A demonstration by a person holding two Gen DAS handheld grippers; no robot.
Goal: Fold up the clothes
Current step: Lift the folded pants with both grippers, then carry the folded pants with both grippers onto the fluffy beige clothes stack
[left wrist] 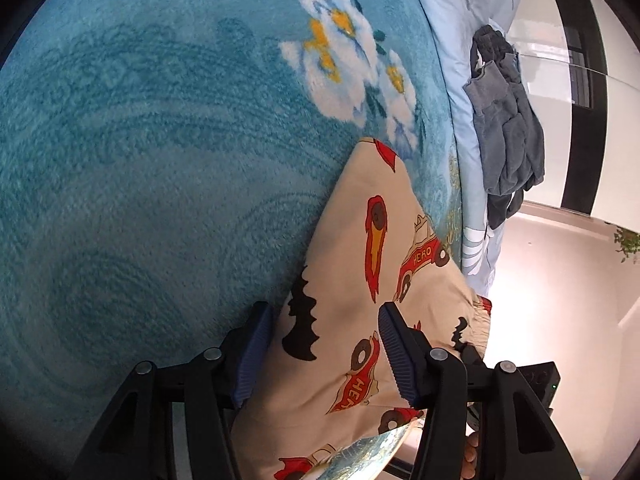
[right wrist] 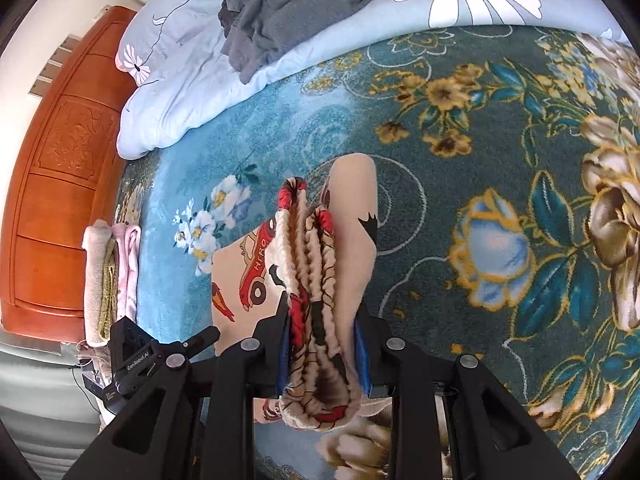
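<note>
Beige printed shorts [left wrist: 360, 280], patterned with red cars and black bats, lie on the teal floral blanket [left wrist: 160, 160]. My left gripper [left wrist: 326, 340] is open, its blue pads [left wrist: 394, 356] wide apart with the cloth lying between them. In the right wrist view the shorts' gathered elastic waistband [right wrist: 316, 280] stands bunched in several layers, and my right gripper [right wrist: 320, 348] is shut on it. A flat part of the shorts [right wrist: 248, 276] spreads to the left over the blanket [right wrist: 460, 140]. The left gripper's body [right wrist: 152, 356] shows at the lower left.
A heap of grey clothes [left wrist: 508, 128] [right wrist: 292, 8] lies on the pale blue flowered duvet [right wrist: 192, 92]. A folded stack of pink and beige items [right wrist: 108, 276] sits by the orange wooden board [right wrist: 56, 200]. The bed edge and pale floor [left wrist: 560, 280] are on the right.
</note>
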